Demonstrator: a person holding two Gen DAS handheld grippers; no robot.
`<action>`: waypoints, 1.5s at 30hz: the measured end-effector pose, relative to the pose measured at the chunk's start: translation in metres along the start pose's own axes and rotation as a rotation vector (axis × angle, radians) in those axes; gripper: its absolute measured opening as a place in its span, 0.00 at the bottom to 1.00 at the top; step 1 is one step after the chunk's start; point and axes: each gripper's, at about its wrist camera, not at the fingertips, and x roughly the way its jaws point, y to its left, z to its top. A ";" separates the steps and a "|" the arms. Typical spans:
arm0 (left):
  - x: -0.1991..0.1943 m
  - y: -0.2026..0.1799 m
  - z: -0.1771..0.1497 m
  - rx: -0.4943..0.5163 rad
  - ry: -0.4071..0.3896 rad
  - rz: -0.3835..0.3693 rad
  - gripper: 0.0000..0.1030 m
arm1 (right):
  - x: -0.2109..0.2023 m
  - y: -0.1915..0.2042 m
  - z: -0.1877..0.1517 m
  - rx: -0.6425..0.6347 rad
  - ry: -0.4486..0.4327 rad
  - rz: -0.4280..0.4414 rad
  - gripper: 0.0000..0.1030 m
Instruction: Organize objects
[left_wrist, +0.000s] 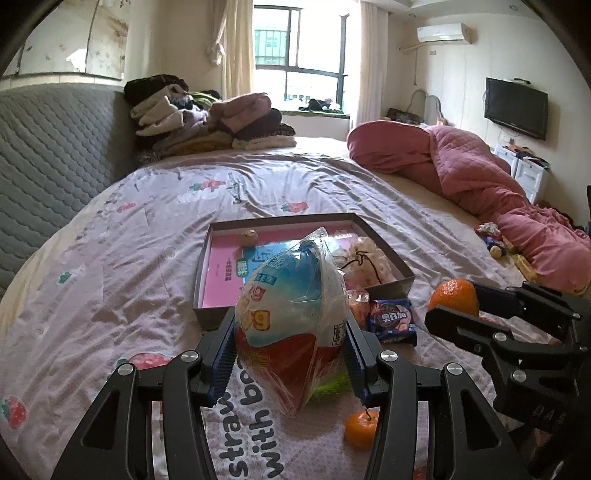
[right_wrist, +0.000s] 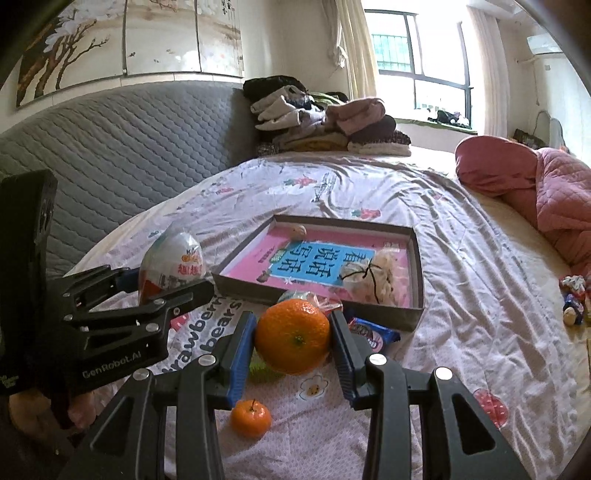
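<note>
**Both tongs loaded, held above bedsheet**

L gripper (left_wrist: 291, 343): jaws clamped on wrapped toy egg (left_wrist: 291, 314), egg upright, lifted off sheet. R gripper (right_wrist: 293, 343): jaws clamped on large orange (right_wrist: 292, 341), also off sheet. Small orange (right_wrist: 251, 418) lies on bedsheet (right_wrist: 461, 295) under/near R fingers. Cookie pack (right_wrist: 373, 334) just beside box front wall. Shallow box (right_wrist: 417, 258) ahead holds pink book (right_wrist: 314, 258), drawstring pouch (right_wrist: 373, 275), a small roundish item at back, too small to ID.
</note>
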 end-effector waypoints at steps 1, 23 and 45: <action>-0.001 0.000 0.000 0.000 -0.001 0.000 0.51 | -0.001 0.000 0.001 -0.001 -0.003 -0.001 0.39; -0.017 0.007 0.004 -0.020 -0.041 0.040 0.51 | -0.012 0.001 0.028 -0.031 -0.070 -0.023 0.39; 0.019 0.015 0.027 -0.028 -0.014 0.040 0.51 | 0.028 -0.002 0.057 -0.040 -0.070 -0.020 0.39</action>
